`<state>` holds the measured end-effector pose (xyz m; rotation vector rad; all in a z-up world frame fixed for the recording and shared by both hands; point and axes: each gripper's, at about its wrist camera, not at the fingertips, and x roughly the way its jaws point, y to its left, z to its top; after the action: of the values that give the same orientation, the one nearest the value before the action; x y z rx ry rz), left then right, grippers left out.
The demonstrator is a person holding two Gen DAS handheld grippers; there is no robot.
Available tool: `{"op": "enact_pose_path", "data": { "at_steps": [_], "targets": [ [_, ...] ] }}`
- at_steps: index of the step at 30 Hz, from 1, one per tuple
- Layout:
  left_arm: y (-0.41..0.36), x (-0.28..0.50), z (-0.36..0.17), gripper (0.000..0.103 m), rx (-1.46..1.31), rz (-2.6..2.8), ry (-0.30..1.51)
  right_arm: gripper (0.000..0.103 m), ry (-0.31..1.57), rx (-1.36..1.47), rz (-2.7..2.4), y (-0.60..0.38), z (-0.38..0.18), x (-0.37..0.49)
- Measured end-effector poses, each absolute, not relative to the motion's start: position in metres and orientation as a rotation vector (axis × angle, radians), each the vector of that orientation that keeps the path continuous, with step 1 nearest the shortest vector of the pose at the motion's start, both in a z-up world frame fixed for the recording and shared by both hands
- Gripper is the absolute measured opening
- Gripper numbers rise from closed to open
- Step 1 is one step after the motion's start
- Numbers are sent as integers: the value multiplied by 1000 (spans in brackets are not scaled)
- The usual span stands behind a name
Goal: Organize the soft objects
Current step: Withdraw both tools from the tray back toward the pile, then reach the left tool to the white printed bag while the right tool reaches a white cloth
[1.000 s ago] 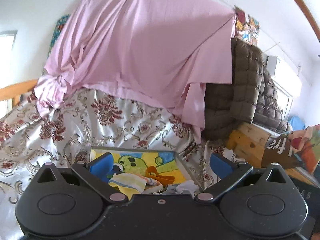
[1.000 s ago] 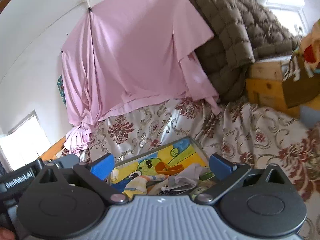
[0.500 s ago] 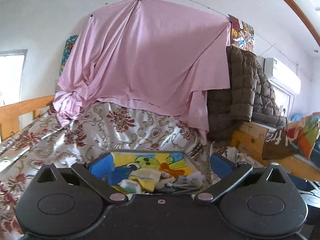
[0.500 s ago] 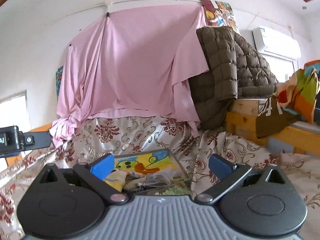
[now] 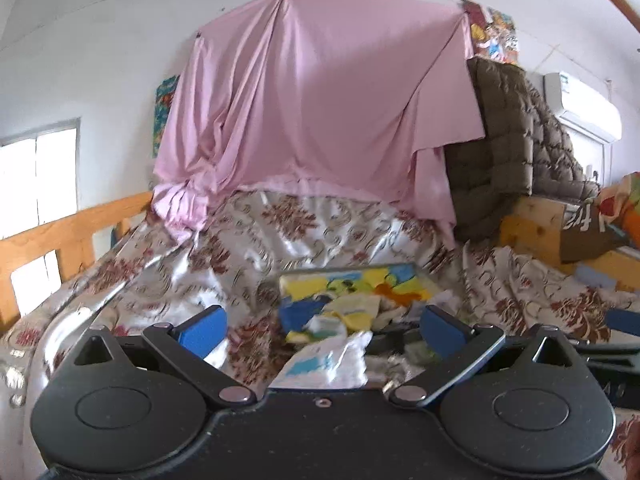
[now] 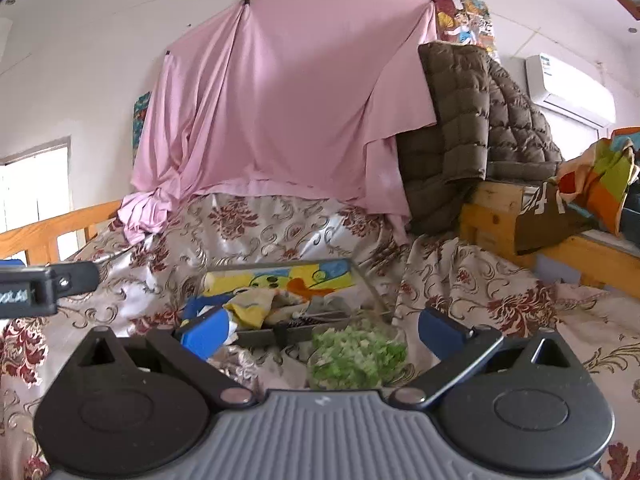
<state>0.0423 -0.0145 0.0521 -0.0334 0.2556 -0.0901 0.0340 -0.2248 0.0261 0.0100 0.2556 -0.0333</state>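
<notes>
Left gripper (image 5: 322, 326): jaws spread wide, nothing between them. Right gripper (image 6: 322, 330): jaws likewise spread, gripping nothing.

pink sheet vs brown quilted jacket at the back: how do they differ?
The pink sheet is smooth, thin cloth; the brown quilted jacket is puffy and stitched in squares. The sheet hangs from clips on a wall line and spreads wide; the jacket is slumped over the wooden frame and is narrower. The sheet's right edge overlaps the jacket. Both drape down to the floral bedspread.
</notes>
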Motion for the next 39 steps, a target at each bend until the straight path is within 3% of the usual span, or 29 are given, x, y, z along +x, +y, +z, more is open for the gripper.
{"op": "enact_pose_path", "data": {
  "at_steps": [19,39],
  "targets": [
    [-18,53,0,102,133,-75,477,103,626,45,57,-217,-9,70],
    [-15,104,-27,102,153,-59,712,103,701,73,93,-220,-25,97]
  ]
}}
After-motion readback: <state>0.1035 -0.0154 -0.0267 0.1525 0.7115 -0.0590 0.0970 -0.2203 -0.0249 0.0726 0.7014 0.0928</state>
